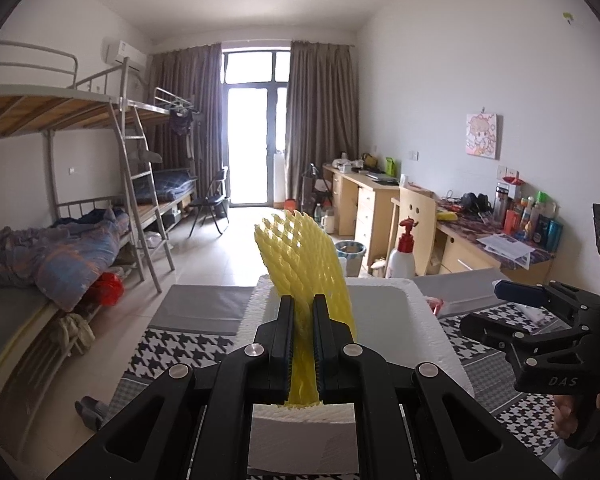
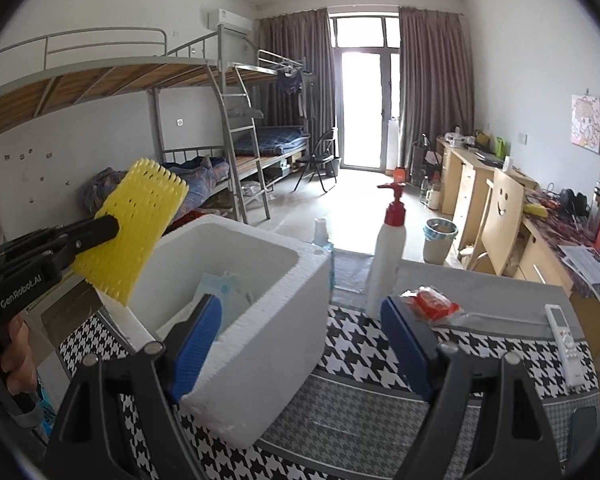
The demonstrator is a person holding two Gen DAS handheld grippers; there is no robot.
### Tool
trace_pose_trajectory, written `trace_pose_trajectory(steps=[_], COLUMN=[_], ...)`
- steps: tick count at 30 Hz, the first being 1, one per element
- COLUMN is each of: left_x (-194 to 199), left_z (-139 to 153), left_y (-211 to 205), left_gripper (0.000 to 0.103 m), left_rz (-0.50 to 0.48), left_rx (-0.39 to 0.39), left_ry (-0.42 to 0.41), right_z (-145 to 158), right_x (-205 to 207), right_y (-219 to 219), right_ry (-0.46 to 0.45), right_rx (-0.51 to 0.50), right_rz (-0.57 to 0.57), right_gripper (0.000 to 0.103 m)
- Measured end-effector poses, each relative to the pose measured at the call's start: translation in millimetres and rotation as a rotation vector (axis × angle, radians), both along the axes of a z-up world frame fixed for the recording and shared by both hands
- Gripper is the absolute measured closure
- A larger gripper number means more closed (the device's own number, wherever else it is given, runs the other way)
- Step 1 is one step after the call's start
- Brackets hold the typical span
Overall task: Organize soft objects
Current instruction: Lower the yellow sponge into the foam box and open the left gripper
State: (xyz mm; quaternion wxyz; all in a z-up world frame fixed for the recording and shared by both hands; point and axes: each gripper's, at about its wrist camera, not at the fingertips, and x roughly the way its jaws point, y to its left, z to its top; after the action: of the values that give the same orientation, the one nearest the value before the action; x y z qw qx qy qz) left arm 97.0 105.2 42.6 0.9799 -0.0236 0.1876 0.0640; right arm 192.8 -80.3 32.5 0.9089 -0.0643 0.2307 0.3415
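Note:
My left gripper [image 1: 303, 312] is shut on a yellow foam net sleeve [image 1: 304, 264] and holds it upright above the near rim of a white foam box [image 1: 432, 320]. In the right wrist view the left gripper [image 2: 110, 226] and the sleeve [image 2: 140, 228] hang over the box's left rim [image 2: 236, 226]. The box holds light blue flat items [image 2: 224, 292]. My right gripper [image 2: 300, 340] is open and empty, its left blue pad [image 2: 198, 344] in front of the box's near wall. In the left wrist view the right gripper [image 1: 516, 300] sits at the right of the box.
A houndstooth cloth [image 2: 364, 344] covers the table. On it stand a white bottle with a red pump [image 2: 388, 248], a red packet in clear wrap [image 2: 436, 304] and a white remote [image 2: 564, 340]. Bunk beds [image 2: 180, 120] are left, desks [image 2: 480, 184] right.

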Motion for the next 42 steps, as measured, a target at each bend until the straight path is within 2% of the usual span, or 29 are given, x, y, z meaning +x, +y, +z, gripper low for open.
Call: trace_pose_trajectory(steps=[10, 25, 27, 29, 30, 31, 32, 34, 42], left_x=[19.5, 39.2, 39.4, 37.8, 35.5, 32.5, 29.5, 25.7, 13.9], left_z=[-4.8, -14.1, -13.5, -12.3, -10.9, -9.2, -7.8, -6.4, -4.7], left_y=[-13.7, -13.0, -13.2, -12.9, -13.1, -13.3, -14.4, -17.2, -20.7], left_gripper=[0.094, 0.092, 0.079, 0.031, 0.021, 0.007, 0.001, 0.001, 0.001], left_rz=[-0.035, -0.021, -0.016, -0.008, 0.004, 0.017, 0.034, 0.043, 0.032], left_rx=[-0.008, -0.01, -0.007, -0.012, -0.011, -0.006, 0.006, 0.026, 0.015], left_ry=[0.04, 0.098, 0.099, 0.091, 0.073, 0.052, 0.03, 0.016, 0.002], right_z=[0.7, -3.5, -4.9, -5.0, -4.9, -4.9, -5.0, -5.4, -3.3], right_x=[6.2, 8.1, 7.7, 7.3, 6.5, 6.1, 5.3, 3.9, -9.5], right_y=[-19.6, -28.8, -31.2, -33.2, -34.2, -35.2, -35.7, -37.6, -44.2], right_ry=[0.017, 0.025, 0.025, 0.026, 0.026, 0.026, 0.027, 0.028, 0.01], right_rx=[0.025, 0.039, 0.042, 0.046, 0.048, 0.051, 0.053, 0.056, 0.068], right_rz=[-0.049, -0.067, -0.069, -0.07, -0.071, -0.072, -0.072, -0.07, -0.068], right_gripper=[0.018, 0.018, 0.018, 0.018, 0.018, 0.018, 0.018, 0.018, 0.018])
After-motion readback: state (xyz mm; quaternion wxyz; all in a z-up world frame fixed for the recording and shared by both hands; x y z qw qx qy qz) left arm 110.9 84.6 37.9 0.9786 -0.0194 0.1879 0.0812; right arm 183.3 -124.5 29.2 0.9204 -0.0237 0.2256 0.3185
